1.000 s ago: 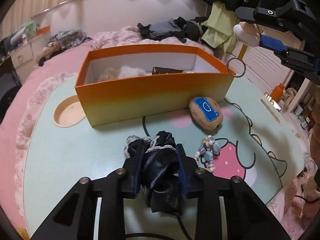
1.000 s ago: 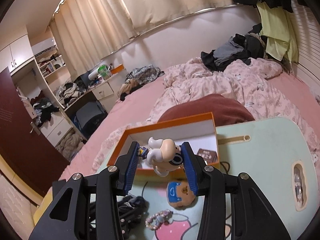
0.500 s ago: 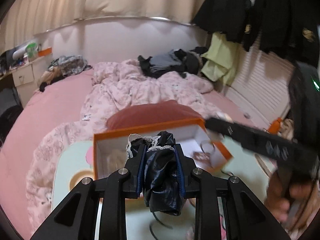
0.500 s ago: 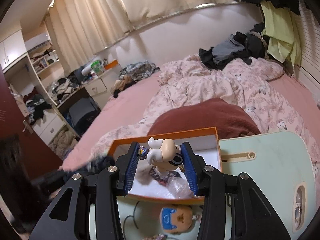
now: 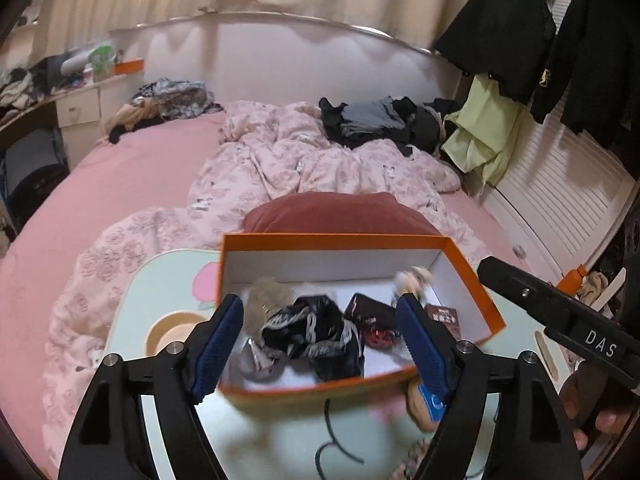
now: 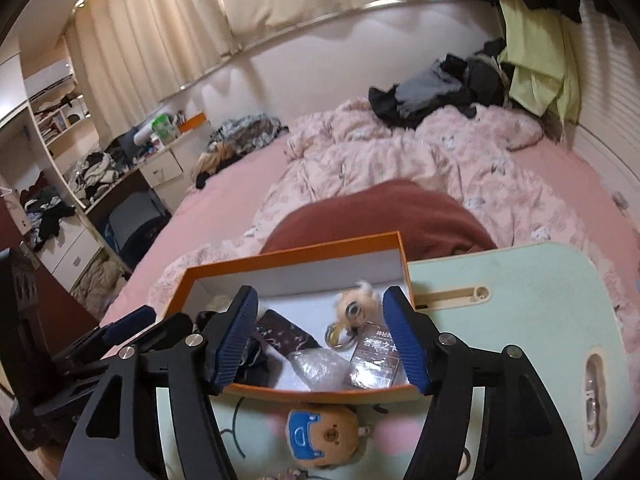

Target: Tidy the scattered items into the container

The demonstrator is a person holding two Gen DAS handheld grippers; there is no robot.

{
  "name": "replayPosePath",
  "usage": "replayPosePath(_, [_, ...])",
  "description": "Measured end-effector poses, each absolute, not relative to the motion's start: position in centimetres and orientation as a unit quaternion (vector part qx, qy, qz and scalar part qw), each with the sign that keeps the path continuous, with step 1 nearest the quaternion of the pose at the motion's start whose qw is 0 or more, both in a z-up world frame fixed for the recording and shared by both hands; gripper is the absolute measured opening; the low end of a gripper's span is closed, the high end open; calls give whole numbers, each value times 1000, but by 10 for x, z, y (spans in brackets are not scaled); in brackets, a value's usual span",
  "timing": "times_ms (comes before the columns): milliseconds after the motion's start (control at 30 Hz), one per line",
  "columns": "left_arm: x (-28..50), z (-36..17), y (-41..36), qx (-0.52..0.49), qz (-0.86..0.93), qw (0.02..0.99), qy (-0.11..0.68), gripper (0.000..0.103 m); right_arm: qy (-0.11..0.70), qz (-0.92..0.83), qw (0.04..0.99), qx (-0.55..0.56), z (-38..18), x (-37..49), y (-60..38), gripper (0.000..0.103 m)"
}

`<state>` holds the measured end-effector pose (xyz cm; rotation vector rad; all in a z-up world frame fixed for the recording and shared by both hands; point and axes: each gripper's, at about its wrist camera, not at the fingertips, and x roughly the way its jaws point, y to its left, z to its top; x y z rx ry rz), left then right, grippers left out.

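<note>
The orange box (image 5: pixel 340 242) (image 6: pixel 292 256) stands on the pale green lap table. My left gripper (image 5: pixel 320 344) is open above its near side. The black lace cloth (image 5: pixel 316 330) lies inside the box, free of the pads. My right gripper (image 6: pixel 320 336) is open over the box. The small white-haired figure toy (image 6: pixel 354 306) (image 5: pixel 412 278) is in the box, blurred. A dark pouch (image 6: pixel 284 336), a plastic wrap (image 6: pixel 320 368) and a small packet (image 6: pixel 378 354) also lie inside. A brown plush with a blue patch (image 6: pixel 322 436) (image 5: pixel 424 408) rests on the table in front of the box.
The lap table (image 6: pixel 520 320) sits on a pink bed with a rumpled quilt (image 5: pixel 312 160) and a dark red cushion (image 6: pixel 380 220) behind the box. A beaded trinket (image 5: pixel 416 460) lies at the table's near edge. A round cup recess (image 5: pixel 168 334) is left of the box.
Both grippers have opened. The black lace cloth has dropped from the left gripper into the box, and the figure toy has dropped from the right gripper into the box.
</note>
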<state>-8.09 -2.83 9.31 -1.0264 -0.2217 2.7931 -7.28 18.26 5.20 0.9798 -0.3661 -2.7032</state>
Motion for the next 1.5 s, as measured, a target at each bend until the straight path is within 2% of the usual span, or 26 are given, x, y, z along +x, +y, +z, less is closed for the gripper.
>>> replayPosePath(100, [-57, 96, -28, -340, 934, 84, -63, 88, -123, -926, 129, 333, 59, -52, 183, 66])
replayPosePath(267, [-16, 77, -23, -343, 935, 79, -44, 91, -120, -925, 136, 335, 54, -9, 183, 66])
replayPosePath(433, [11, 39, -20, -377, 922, 77, -39, 91, -92, -924, 98, 357, 20, 28, 185, 66])
replayPosePath(633, [22, 5, -4, -404, 913, 50, 30, 91, -49, -911, 74, 403, -17, 48, 182, 66])
replayPosePath(733, [22, -1, 0, -410, 910, 59, 32, 93, -20, -909, 64, 410, -24, 48, 175, 66])
replayPosePath(833, [23, -3, -4, -406, 912, 53, 27, 102, -19, -904, 56, 423, -30, 43, 175, 67])
replayPosePath(867, [23, -4, -6, -403, 913, 53, 25, 103, -20, -905, 51, 422, -32, 44, 176, 69])
replayPosePath(933, [22, -6, -6, -403, 913, 54, 25, 103, -14, -905, 42, 423, -35, 46, 175, 82])
replayPosePath(1100, [20, -6, -7, -402, 914, 55, 24, 103, 15, -903, 30, 427, -41, 45, 168, 91])
replayPosePath(1200, [21, -7, -6, -401, 914, 54, 25, 103, 11, -901, 23, 433, -43, 43, 172, 103])
replayPosePath(1500, [22, -6, -8, -401, 914, 54, 25, 103, 11, -901, 22, 434, -43, 44, 173, 103])
